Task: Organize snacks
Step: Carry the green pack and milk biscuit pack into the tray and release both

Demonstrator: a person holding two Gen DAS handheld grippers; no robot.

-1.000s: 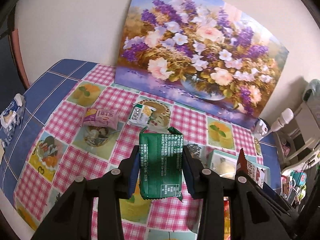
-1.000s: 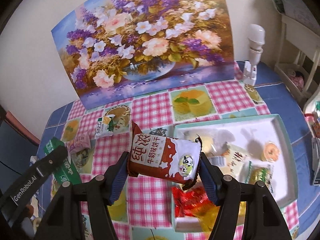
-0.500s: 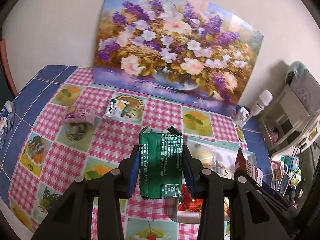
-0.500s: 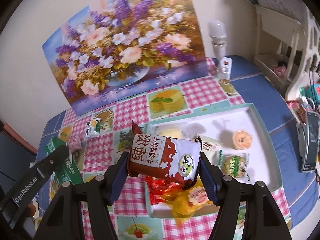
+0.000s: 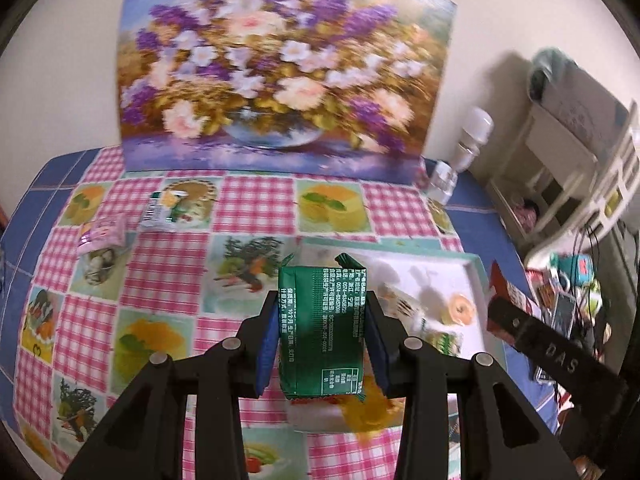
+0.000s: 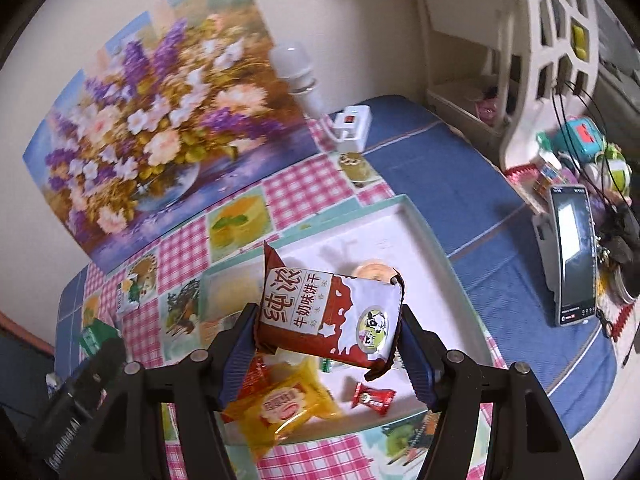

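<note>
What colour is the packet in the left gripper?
Dark green packet with white print, clearest in the left wrist view.

We see the left tool [image 5: 322, 332] as matt black plastic with ribbed blue rubbery pads and small bright metal pins at its joints; the right tool [image 6: 327, 342] is made the same way. The green packet [image 5: 322, 336] it clamps is glossy film, lightly creased, printed in white. The red-and-white biscuit packet [image 6: 330, 316] is smooth, shiny plastic wrap with crimped ends. The tray [image 6: 430, 240] near the desk's right edge looks like smooth, matt white plastic with a pale green rim. The yellow packet [image 6: 286, 404] in it is translucent, glossy film. The checked tablecloth [image 5: 168, 264] has a slick, wipe-clean sheen. The flower painting [image 5: 280, 68] at the back edge looks matt.
</note>
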